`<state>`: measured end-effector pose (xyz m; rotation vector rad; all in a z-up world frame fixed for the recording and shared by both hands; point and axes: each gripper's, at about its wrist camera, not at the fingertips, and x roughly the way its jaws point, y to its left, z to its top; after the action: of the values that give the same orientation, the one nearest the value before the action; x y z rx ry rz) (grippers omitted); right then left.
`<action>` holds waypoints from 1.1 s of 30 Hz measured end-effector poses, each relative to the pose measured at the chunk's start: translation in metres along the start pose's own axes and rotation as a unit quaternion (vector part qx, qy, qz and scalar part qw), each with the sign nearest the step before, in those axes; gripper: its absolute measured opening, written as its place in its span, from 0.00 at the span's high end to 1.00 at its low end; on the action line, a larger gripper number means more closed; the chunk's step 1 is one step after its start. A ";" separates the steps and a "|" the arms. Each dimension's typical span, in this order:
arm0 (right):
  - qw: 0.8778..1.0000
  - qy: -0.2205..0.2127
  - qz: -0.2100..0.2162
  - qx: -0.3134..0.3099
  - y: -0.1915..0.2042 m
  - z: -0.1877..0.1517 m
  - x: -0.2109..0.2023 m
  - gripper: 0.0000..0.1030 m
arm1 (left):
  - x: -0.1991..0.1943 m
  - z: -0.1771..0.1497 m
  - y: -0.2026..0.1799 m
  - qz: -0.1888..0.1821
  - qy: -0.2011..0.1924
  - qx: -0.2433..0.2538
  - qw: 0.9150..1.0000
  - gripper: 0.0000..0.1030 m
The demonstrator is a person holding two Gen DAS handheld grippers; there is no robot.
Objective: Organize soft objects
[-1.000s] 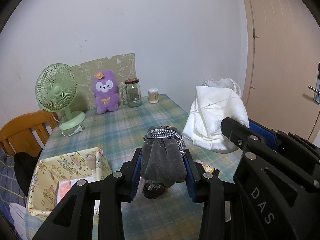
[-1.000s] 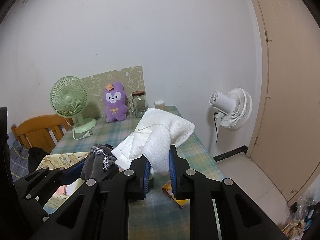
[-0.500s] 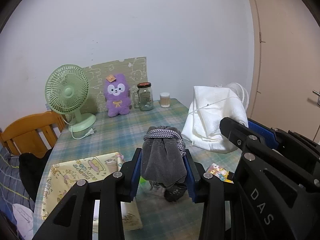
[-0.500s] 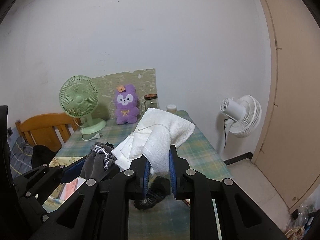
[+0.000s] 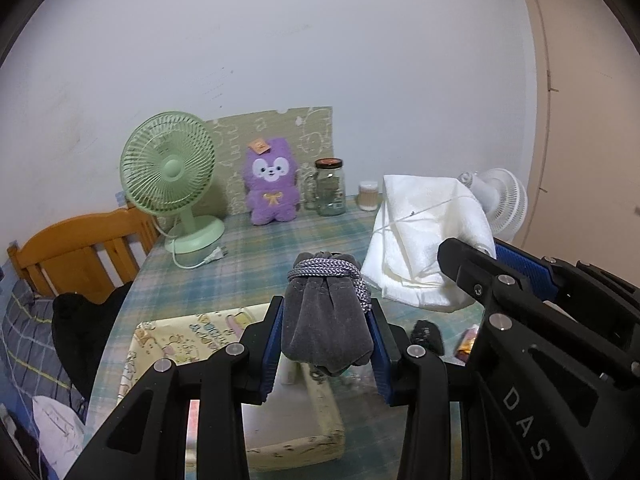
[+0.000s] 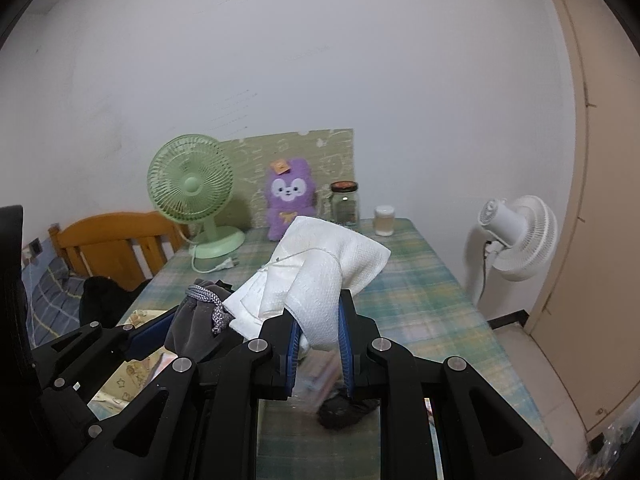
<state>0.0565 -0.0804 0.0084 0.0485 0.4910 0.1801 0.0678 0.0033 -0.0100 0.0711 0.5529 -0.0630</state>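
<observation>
My left gripper [image 5: 326, 312] is shut on a grey velvet drawstring pouch [image 5: 324, 332] tied with a grey cord. It holds the pouch above the near end of a yellow cartoon-print fabric box [image 5: 176, 336]. My right gripper [image 6: 318, 308] is shut on a white folded cloth [image 6: 320, 264], which stands up out of its jaws. In the left wrist view that cloth [image 5: 424, 232] hangs just right of the pouch. A purple plush toy [image 5: 272, 184] sits upright at the far end of the plaid table [image 5: 256, 248]. A small black soft item [image 6: 344, 412] lies on the table under the right gripper.
A green desk fan [image 5: 172, 176], a glass jar [image 5: 330, 188] and a small lidded cup [image 5: 369, 196] stand along the far wall. A wooden chair [image 5: 80, 248] with dark clothing [image 5: 80, 320] is left of the table. A white floor fan [image 6: 520, 236] and a door are to the right.
Both grippers have drawn back from the far wall with their loads still held. The yellow box has come under the left gripper, and the black item has come into view below the right one.
</observation>
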 end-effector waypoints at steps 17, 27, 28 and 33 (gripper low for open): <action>0.998 0.026 0.047 -0.027 0.048 -0.007 0.036 0.80 | 0.018 -0.014 0.048 0.039 0.028 -0.018 0.999 0.61; 0.994 0.055 0.080 -0.042 0.074 -0.021 0.059 0.80 | 0.032 -0.034 0.077 0.061 0.064 -0.041 0.995 0.60; 0.994 0.058 0.082 -0.044 0.077 -0.022 0.061 0.80 | 0.034 -0.036 0.079 0.063 0.068 -0.045 0.995 0.60; 0.992 0.074 0.092 -0.050 0.087 -0.031 0.070 0.80 | 0.039 -0.047 0.089 0.069 0.086 -0.060 0.992 0.59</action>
<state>0.0887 0.0184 -0.0436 -0.0178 0.6249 0.3903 0.0840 0.0948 -0.0659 -0.0030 0.7205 0.1113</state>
